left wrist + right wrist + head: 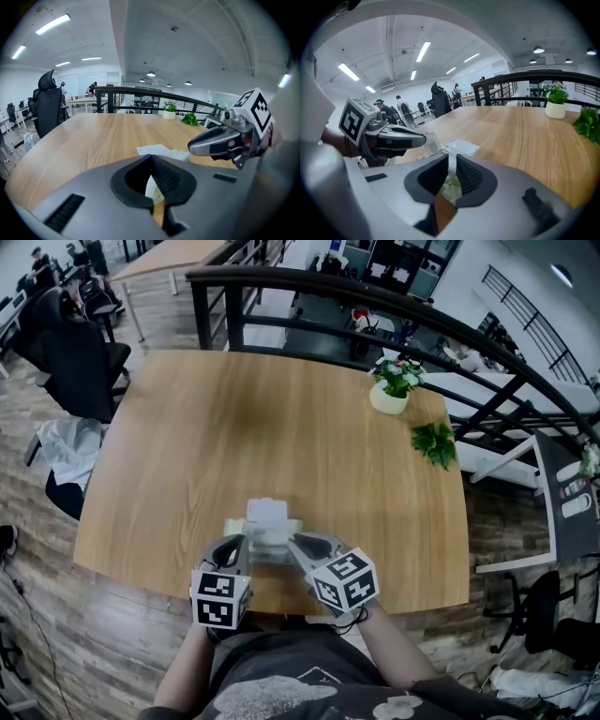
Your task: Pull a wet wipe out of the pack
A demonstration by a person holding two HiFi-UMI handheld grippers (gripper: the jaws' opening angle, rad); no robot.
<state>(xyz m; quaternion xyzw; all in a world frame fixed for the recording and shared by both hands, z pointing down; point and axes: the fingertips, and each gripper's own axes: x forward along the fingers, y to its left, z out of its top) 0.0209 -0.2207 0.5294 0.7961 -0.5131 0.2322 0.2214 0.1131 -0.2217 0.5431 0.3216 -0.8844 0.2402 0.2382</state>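
The wet wipe pack (269, 538) lies near the wooden table's (281, 427) front edge, its white lid (267, 512) flipped open toward the far side. My left gripper (241, 543) is at the pack's left end, jaws shut, with a pale bit of the pack's edge (152, 188) pinched between them. My right gripper (296, 542) comes in from the right over the pack's opening. In the right gripper view its jaws (451, 161) stand almost together with a white strip of wipe (451, 165) between the pads and the greenish pack (450, 190) beneath. The open lid (461, 147) lies just beyond.
A white pot with flowers (390, 390) and a loose green sprig (434, 442) sit at the table's far right. A dark railing (375, 298) runs behind the table. A black office chair (80, 357) stands at the left. Both grippers are close to the front edge.
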